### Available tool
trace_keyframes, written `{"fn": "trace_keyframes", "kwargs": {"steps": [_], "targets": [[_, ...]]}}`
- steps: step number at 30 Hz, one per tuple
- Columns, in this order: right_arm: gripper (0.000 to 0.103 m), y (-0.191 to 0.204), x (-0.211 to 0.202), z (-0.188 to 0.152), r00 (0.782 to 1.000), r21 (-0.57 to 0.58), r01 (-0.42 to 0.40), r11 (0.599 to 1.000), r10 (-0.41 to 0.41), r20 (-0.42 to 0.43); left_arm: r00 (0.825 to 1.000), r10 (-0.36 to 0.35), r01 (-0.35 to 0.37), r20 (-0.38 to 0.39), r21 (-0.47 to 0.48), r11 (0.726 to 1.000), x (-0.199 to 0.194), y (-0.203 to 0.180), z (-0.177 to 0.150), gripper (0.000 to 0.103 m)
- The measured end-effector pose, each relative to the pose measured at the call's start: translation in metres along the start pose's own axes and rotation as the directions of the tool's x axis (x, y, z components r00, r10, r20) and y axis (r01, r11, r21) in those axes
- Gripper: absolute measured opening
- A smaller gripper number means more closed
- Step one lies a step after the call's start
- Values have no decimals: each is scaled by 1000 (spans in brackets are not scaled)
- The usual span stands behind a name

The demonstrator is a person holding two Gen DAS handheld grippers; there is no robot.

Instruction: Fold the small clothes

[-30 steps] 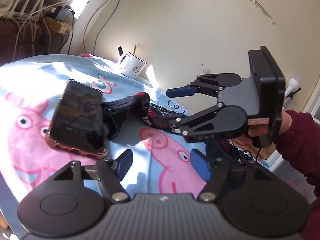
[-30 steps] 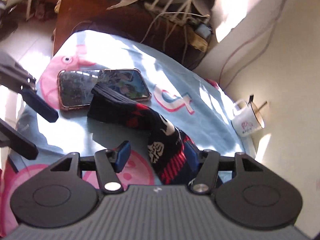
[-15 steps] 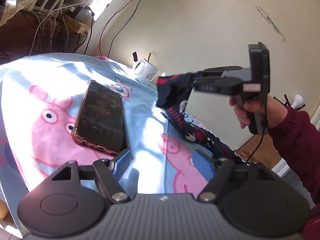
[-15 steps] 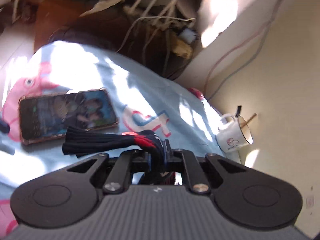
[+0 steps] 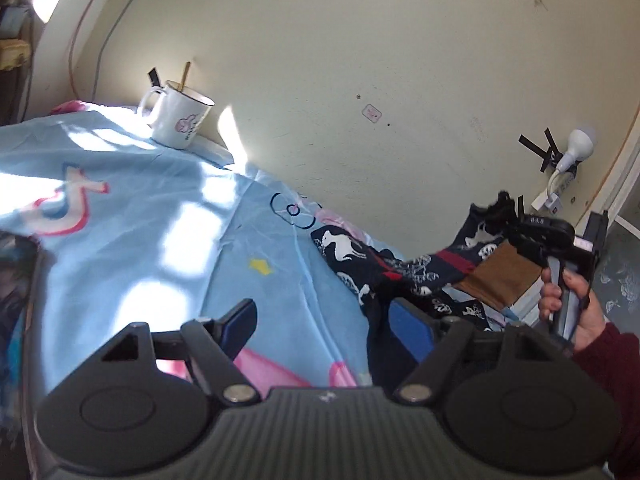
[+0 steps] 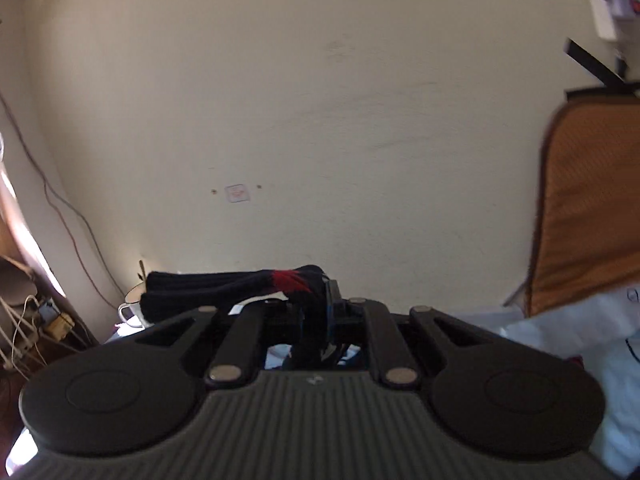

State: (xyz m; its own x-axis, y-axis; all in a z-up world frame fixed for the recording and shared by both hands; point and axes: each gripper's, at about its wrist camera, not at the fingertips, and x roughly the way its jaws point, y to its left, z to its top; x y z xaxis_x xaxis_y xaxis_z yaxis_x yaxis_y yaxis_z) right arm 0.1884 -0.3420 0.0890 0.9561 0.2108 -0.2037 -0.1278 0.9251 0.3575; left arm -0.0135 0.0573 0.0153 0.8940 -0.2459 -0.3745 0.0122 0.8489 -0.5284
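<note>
Right wrist view: a dark sock (image 6: 240, 284) with a red band sits clamped in the right gripper (image 6: 320, 312), its ribbed cuff sticking out to the left, level and clear of any surface. The jaws are pressed together on the fabric. Behind it is a plain cream wall (image 6: 320, 120), with a brown cushion (image 6: 592, 208) at the right edge and a white mug (image 6: 132, 304) low on the left, partly hidden by the sock.

Left wrist view: the same sock (image 5: 404, 272), navy with white animal figures and red stripes, stretches from the blue cartoon-print sheet (image 5: 160, 240) up to the right gripper (image 5: 508, 220), which a hand (image 5: 568, 304) in a dark red sleeve holds at the far right. The sock's lower end drapes over the sheet's edge, just beside the right blue pad of the left gripper (image 5: 324, 320). The left gripper's jaws have just been opening and stand wide apart with only the sheet between them; whether the right pad touches the sock cannot be told. The mug (image 5: 180, 120) stands on the sheet against the wall (image 5: 400, 80), well apart from the sock, with a stick in it.
</note>
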Motion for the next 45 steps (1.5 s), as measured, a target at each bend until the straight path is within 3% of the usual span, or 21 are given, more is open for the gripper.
{"fn": "trace_keyframes", "kwargs": {"steps": [3, 6, 10, 13, 17, 20, 22, 24, 27, 29, 31, 34, 36, 38, 40, 42, 44, 45], "targets": [[13, -61, -14, -30, 999, 180, 46, 983, -49, 15, 998, -27, 29, -50, 49, 998, 65, -22, 22, 76], [12, -111, -19, -58, 996, 336, 87, 938, -88, -11, 991, -23, 30, -128, 48, 998, 128, -35, 31, 76], [12, -125, -15, -72, 994, 366, 112, 924, -99, -52, 983, -3, 19, -186, 86, 996, 192, -59, 39, 70], [10, -130, -21, -72, 994, 361, 113, 926, -107, -36, 975, 65, -36, -214, 139, 990, 223, -70, 30, 58], [8, -126, -34, -67, 992, 306, 102, 947, -121, 45, 971, 98, -65, -217, 155, 986, 233, -62, 15, 57], [8, -114, -56, -64, 968, 249, 130, 960, -178, 179, 977, 92, -63, -194, 154, 986, 230, -61, 17, 57], [8, -102, -70, -72, 951, 198, 147, 969, -193, 240, 973, 143, -103, -182, 213, 972, 232, -67, 12, 57], [8, -100, -65, -82, 965, 167, 175, 970, -202, 166, 949, 254, -187, -184, 319, 929, 242, -75, -1, 55], [8, -111, -52, -87, 969, 200, 224, 954, -240, 61, 941, 299, -222, -156, 383, 897, 243, -85, -7, 55], [8, -111, -54, -77, 967, 223, 216, 950, -240, 84, 947, 286, -217, -146, 367, 905, 237, -84, -4, 55], [8, -91, -51, -64, 966, 124, 212, 969, -228, 126, 961, 248, -196, -126, 327, 925, 227, -83, 2, 55], [8, -33, -32, -51, 979, -181, 177, 967, -155, 130, 975, 208, -181, -82, 257, 949, 215, -79, 13, 56], [8, 13, -12, -52, 990, -396, 130, 909, -97, 103, 982, 175, -159, -72, 185, 970, 208, -71, 22, 57], [10, 49, 11, -60, 999, -525, 35, 850, -27, 22, 986, 155, -145, -69, 126, 981, 205, -62, 28, 57], [13, 70, 39, -72, 988, -542, -126, 831, 58, -142, 989, 131, -126, -74, 74, 989, 203, -52, 33, 58], [26, 77, 63, -84, 935, -493, -280, 823, 118, -334, 991, 104, -101, -81, 40, 994, 203, -44, 35, 58], [48, 73, 66, -90, 915, -454, -300, 839, 118, -386, 992, 87, -85, -89, 24, 996, 204, -41, 36, 58], [48, 66, 62, -86, 917, -420, -295, 858, 130, -377, 992, 81, -79, -95, 25, 997, 205, -42, 35, 58]]}}
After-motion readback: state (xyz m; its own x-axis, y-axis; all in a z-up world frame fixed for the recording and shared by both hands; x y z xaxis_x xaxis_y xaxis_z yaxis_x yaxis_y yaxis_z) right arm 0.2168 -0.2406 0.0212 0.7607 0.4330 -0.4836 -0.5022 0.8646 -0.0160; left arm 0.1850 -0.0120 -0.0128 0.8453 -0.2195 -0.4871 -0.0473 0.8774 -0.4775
